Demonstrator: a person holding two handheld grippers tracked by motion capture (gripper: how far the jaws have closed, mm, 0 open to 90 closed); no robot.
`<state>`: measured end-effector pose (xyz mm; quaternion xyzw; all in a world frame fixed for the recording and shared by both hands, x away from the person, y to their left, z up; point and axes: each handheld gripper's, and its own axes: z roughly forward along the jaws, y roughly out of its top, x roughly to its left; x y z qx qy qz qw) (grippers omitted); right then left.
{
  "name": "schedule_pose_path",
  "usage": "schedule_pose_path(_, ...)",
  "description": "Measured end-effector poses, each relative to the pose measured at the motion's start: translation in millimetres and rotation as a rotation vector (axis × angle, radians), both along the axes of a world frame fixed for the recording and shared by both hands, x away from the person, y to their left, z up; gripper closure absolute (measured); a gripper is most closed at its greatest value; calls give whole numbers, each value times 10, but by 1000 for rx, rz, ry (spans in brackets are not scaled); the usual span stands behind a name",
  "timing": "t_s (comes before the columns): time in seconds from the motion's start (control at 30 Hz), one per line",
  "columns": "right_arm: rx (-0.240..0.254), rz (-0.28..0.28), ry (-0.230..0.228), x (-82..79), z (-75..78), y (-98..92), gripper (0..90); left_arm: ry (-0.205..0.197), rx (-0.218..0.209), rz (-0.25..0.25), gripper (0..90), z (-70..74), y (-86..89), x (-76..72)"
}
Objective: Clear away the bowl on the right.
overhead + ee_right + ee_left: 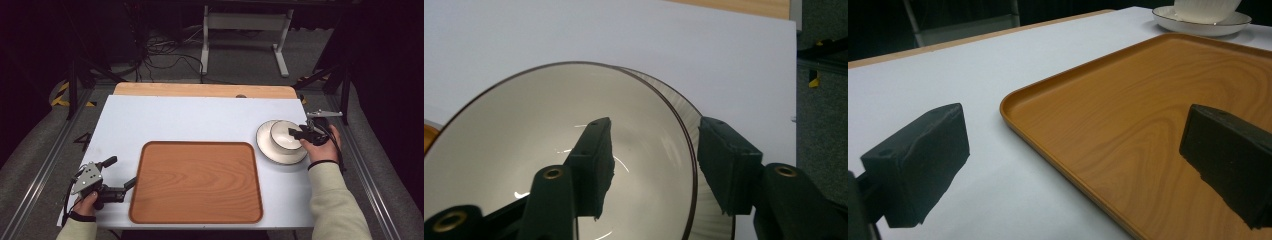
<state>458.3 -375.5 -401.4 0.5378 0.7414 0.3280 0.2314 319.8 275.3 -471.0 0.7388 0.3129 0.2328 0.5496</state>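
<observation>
A white bowl (285,133) with a dark rim stands on a white saucer plate (270,148) at the table's right side. My right gripper (295,133) is open and straddles the bowl's near rim. In the right gripper view one jaw hangs inside the bowl (524,145) and the other outside its wall, with gaps to the rim on both sides of my right gripper (654,137). A brown wooden tray (196,182) lies empty at the front centre. At its left edge my left gripper (122,171) stands open, one jaw over the tray (1148,100) and one over the white tabletop.
The white tabletop (175,120) has a wooden strip (200,90) along its far edge. From the left gripper view the bowl (1205,7) and plate (1198,25) stand beyond the tray's far corner. A white frame (245,30) and cables lie on the floor behind.
</observation>
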Motion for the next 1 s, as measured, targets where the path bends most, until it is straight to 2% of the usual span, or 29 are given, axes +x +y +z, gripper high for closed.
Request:
schedule_pose_path(0.03, 6, -3, 19, 8, -14, -5, 543, 0, 0, 0, 3, 0, 0, 0)
schedule_pose_path(0.17, 15, 0, 48, 19, -32, -17, 593, 0, 0, 0, 3, 0, 0, 1)
schedule_pose_path(0.37, -5, 1, 85, 26, -48, -14, 639, 0, 1, 1, 3, 0, -1, 0)
schedule_pose_path(0.53, -10, -5, 92, 26, -48, -22, 684, 0, 1, 1, 3, 0, -1, 1)
schedule_pose_path(0.8, -10, -33, 110, 13, -38, -61, 811, 0, 0, 2, 3, 0, -2, 1)
schedule_pose_path(1.0, 1, -50, 115, 12, -38, -62, 821, 0, 2, 1, 3, 0, -1, 0)
